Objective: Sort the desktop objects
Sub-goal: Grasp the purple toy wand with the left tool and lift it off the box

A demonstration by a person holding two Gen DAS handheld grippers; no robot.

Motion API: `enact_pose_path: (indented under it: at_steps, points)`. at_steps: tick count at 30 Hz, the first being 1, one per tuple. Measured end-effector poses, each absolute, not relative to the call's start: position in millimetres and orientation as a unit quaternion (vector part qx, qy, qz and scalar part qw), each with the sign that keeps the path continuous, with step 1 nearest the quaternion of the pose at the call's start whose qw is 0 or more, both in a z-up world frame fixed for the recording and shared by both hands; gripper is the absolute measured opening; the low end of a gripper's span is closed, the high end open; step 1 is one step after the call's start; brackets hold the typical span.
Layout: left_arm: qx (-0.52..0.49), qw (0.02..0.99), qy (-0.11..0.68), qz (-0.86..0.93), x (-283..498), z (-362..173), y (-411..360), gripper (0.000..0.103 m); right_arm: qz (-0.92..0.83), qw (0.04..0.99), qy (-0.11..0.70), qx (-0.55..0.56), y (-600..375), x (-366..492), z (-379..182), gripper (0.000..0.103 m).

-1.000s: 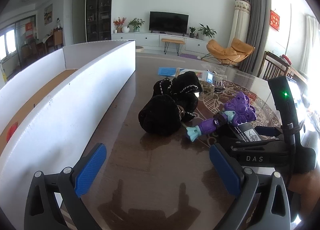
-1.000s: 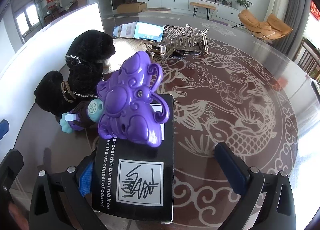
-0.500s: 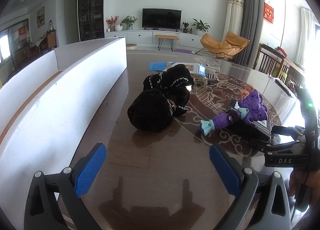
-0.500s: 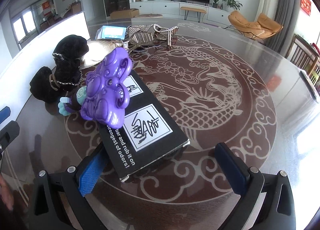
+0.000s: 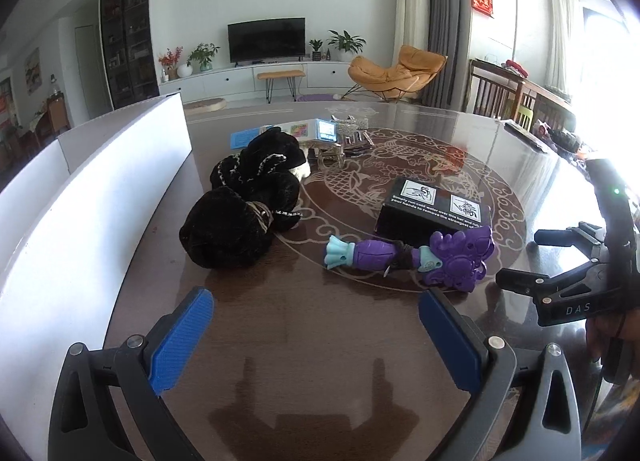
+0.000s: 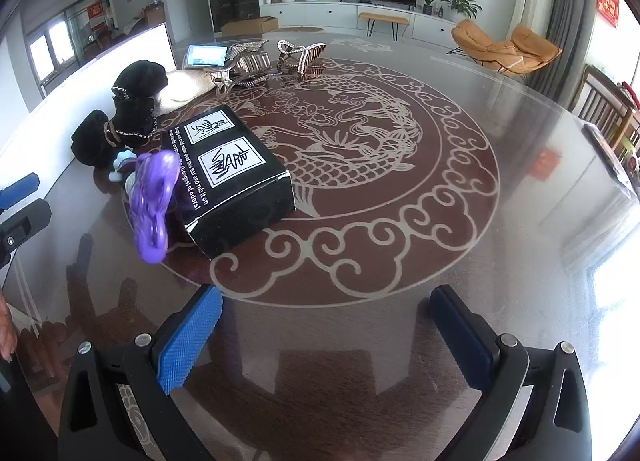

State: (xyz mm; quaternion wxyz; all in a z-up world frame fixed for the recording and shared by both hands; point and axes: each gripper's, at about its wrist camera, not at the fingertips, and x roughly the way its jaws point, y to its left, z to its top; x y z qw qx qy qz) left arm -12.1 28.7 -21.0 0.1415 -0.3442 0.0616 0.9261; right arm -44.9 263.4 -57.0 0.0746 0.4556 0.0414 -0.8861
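bright daylight blows out the right edge, glaring off the table [image 6: 540, 189]; fisheye corners dark.

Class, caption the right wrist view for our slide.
Open right gripper hovers before a black box and purple toy.

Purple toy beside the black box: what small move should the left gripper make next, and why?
Probably ease the left gripper forward and rightward to straddle the purple toy. Its jaws are open and empty, and the toy lies just ahead on the table, against the black box.
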Motion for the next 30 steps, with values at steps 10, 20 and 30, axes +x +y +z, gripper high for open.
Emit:
enact_pose_path:
  at_steps: [10, 20, 30]
  points:
    - [-0.395, 0.145, -0.078, 0.904, -53, -24, 48, 0.103, -0.886, 0.074, 0.041, 0.456, 264, -45, -57, 0.103]
    - [-0.451, 0.068, -0.006, 0.890, -37, -52, 64, 0.103, -0.886, 0.074, 0.041, 0.456, 264, -45, -57, 0.103]
    - [-0.470, 0.079, 0.031, 0.879, -17, -58, 43, 0.103, -0.886, 0.074, 0.041, 0.456, 264, -45, -57, 0.103]
